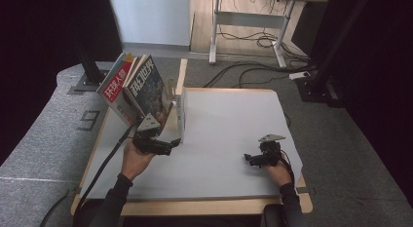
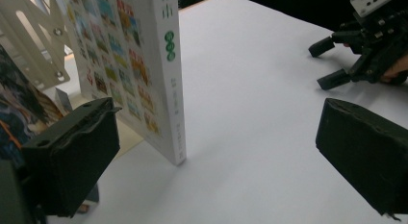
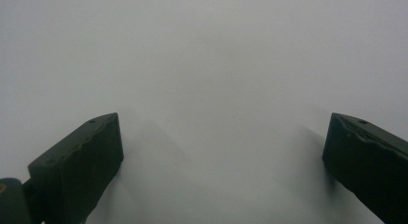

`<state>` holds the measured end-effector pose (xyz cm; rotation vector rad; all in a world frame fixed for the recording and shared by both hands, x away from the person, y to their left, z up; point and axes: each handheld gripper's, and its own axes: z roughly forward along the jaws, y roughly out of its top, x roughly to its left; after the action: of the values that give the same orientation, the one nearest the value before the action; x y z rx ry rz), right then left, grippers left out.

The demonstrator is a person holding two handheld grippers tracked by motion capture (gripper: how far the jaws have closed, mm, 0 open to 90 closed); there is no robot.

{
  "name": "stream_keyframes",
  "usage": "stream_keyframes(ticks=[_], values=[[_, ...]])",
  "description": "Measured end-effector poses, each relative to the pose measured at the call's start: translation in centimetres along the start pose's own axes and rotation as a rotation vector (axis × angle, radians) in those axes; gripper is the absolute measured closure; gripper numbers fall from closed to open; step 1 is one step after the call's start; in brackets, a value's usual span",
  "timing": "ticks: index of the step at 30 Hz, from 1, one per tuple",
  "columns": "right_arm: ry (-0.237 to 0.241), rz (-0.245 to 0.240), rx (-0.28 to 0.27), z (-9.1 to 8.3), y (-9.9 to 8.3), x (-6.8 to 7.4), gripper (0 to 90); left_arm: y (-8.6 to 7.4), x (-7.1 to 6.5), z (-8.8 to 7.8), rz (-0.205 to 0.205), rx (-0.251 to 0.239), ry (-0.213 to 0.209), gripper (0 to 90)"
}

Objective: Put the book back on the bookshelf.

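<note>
Both claws gape empty (left claw (image 2: pixel 216 137) perhaps just clear of the white book (image 2: pixel 144 75)); right claw (image 3: pixel 223 152) faces bare table (image 3: pixel 202 51).

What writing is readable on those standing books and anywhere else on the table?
"环球人" in white on the red-topped magazine cover.
"科幻世界" in white on the dark blue magazine cover.
White book spine: green round signs, small print too blurred to read.
"9" on the grey floor mat.

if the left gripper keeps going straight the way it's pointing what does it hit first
Most likely the white-spined book standing on the table. In the left gripper view it stands just ahead, nearer the left jaw, with nothing between the open left gripper and it. Depth is unclear, so it might slide past onto bare tabletop.
</note>
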<state>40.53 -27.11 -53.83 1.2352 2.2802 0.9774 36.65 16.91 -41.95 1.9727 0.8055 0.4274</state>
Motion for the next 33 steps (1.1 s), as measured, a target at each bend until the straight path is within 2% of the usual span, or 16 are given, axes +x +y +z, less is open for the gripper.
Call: stream_keyframes(ticks=[4, 7, 12, 21, 33], values=[[0.0, 0.0, 0.0, 0.0, 0.0, 0.0, 0.0, -0.8, 0.2, -0.2, 0.007, 0.027, -0.015, 0.5], [0.0, 0.0, 0.0, 0.0, 0.0, 0.0, 0.0, -1.4, 0.6, -0.4, -0.005, 0.047, -0.034, 0.0], [0.0, 0.0, 0.0, 0.0, 0.0, 0.0, 0.0, -2.4, 0.9, -0.9, -0.025, 0.048, -0.051, 0.0], [0.0, 0.0, 0.0, 0.0, 0.0, 0.0, 0.0, -4.5, 1.0, -1.3, -0.033, 0.058, -0.045, 0.0], [-0.001, 0.0, 0.0, 0.0, 0.0, 0.0, 0.0, -7.3, 0.8, -0.6, -0.036, 0.095, -0.052, 0.0]])
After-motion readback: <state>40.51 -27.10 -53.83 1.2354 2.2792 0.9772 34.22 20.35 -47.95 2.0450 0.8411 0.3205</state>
